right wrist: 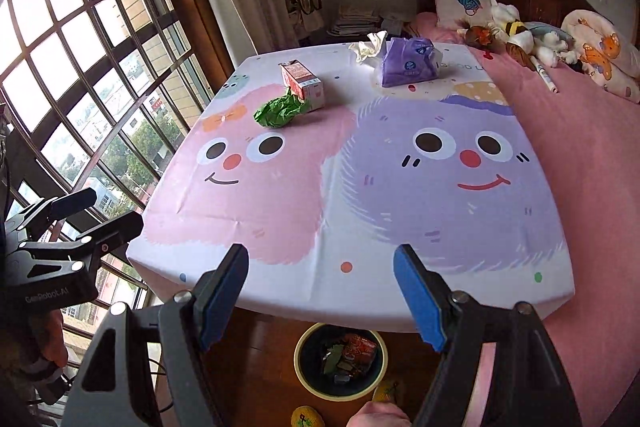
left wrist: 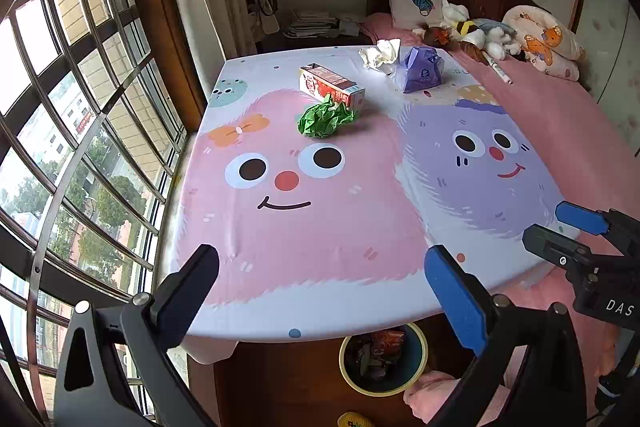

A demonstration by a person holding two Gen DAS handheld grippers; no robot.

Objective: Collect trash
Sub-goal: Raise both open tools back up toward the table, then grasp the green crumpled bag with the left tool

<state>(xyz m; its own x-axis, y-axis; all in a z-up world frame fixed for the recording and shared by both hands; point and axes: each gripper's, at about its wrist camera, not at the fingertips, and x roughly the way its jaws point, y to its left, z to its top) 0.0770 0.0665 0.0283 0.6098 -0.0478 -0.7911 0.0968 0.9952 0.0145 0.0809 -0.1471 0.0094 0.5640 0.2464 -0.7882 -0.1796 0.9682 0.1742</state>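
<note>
The trash lies toward the far end of a table covered by a cartoon-monster cloth [left wrist: 320,227]. A crumpled green paper ball [left wrist: 325,119] sits on the pink monster's head, touching the near end of a red and white drink carton [left wrist: 331,85] lying on its side just behind it. Further back and to the right, a crumpled white tissue [left wrist: 380,53] lies just beside a purple tissue pack [left wrist: 421,69] near the far edge. On the wooden floor below the table's near edge stands a round bin [right wrist: 340,361] with a pale rim, already holding wrappers and a red packet.

The left gripper [left wrist: 320,291] hangs over the near edge of the table with its jaws spread wide and nothing between them. The right gripper [right wrist: 320,291] hangs alongside it over the same edge, jaws also well apart and empty. Beyond the table a pink bed [left wrist: 560,131] carries pillows and soft toys, and a barred window [left wrist: 80,107] fills the left side
</note>
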